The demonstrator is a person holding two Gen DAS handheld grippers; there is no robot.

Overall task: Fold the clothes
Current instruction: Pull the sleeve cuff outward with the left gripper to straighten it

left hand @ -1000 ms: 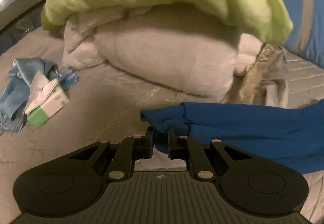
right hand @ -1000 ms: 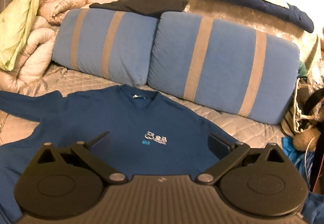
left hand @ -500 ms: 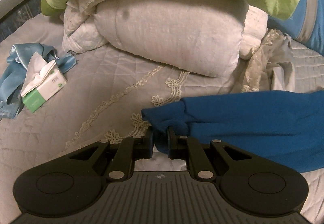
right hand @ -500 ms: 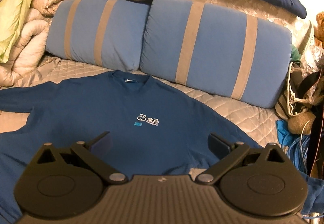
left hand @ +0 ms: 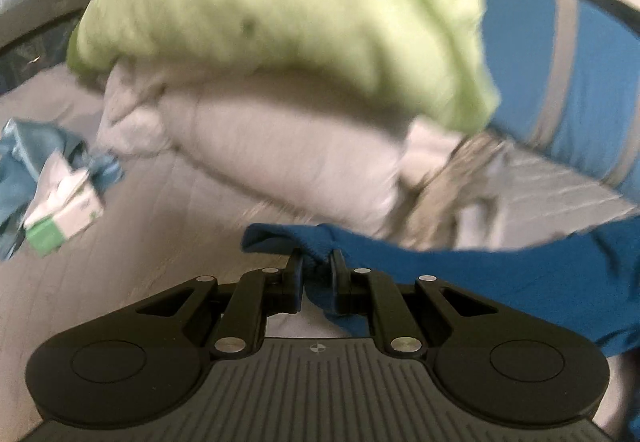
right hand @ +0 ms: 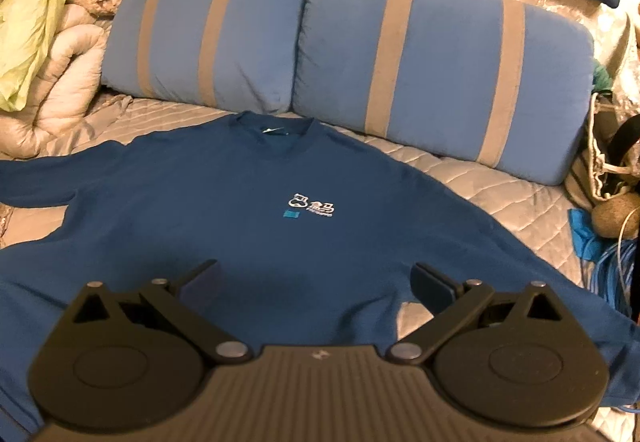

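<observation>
Sweatshirt (right hand: 248, 226) is laid chest-up on the bed, collar toward the striped pillows (right hand: 436, 62) at the top of the right wrist frame. Left gripper (left hand: 316, 266) is pinching the cuff (left hand: 280, 240), and that sleeve runs off toward the right edge of its view. Right gripper (right hand: 316, 282) hangs spread wide over the hem, holding nothing. So I'd guess the sleeve gets folded across the body, left hand's job.

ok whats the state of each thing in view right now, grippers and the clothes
left gripper: jaws shut on the sleeve cuff
right gripper: jaws open, empty, above the shirt's lower part
blue shirt: spread flat, front up, unfolded
sleeve cuff: pinched, bunched between the jaws
striped pillows: leaning upright behind the shirt
green blanket: draped over the white bedding pile
tissue pack: lying on the bed, tissue sticking out
</observation>
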